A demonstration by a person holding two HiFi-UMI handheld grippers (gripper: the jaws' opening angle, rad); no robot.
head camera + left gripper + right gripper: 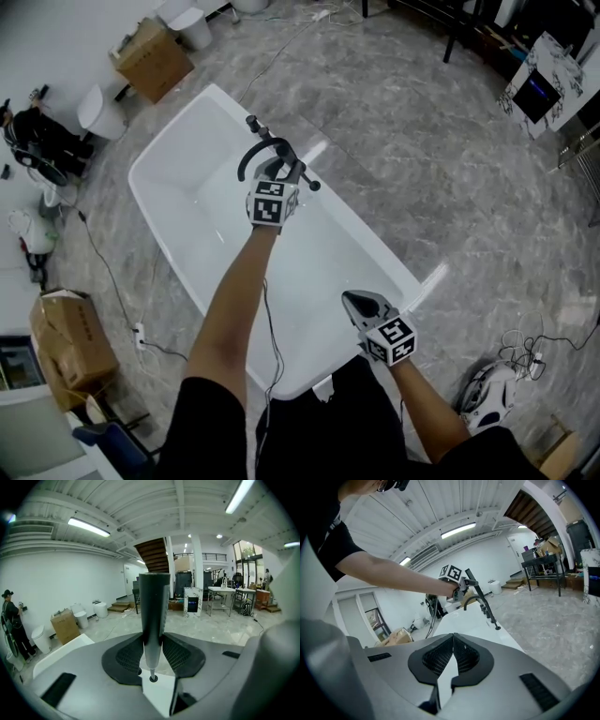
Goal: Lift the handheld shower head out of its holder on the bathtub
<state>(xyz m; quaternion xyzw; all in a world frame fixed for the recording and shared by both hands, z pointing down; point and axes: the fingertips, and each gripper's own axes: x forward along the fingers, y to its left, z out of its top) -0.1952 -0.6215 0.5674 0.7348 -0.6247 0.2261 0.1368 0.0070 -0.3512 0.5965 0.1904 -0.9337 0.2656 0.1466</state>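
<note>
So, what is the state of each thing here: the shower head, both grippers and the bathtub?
shower head: upright, clamped between the left jaws
left gripper: shut on the shower head
right gripper: shut, nothing between its jaws
bathtub: no water visible

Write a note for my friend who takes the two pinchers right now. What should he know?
Left gripper: shut on the shower head, which stands upright between its pads.
Right gripper: shut and empty, held over the near end of the bathtub.
Done: the shower head is gripped and held up beside the curved faucet on the tub's rim.
Left: the holder cannot be made out, so check that the shower head is fully clear of it, and lift a little more if it is not.
</note>
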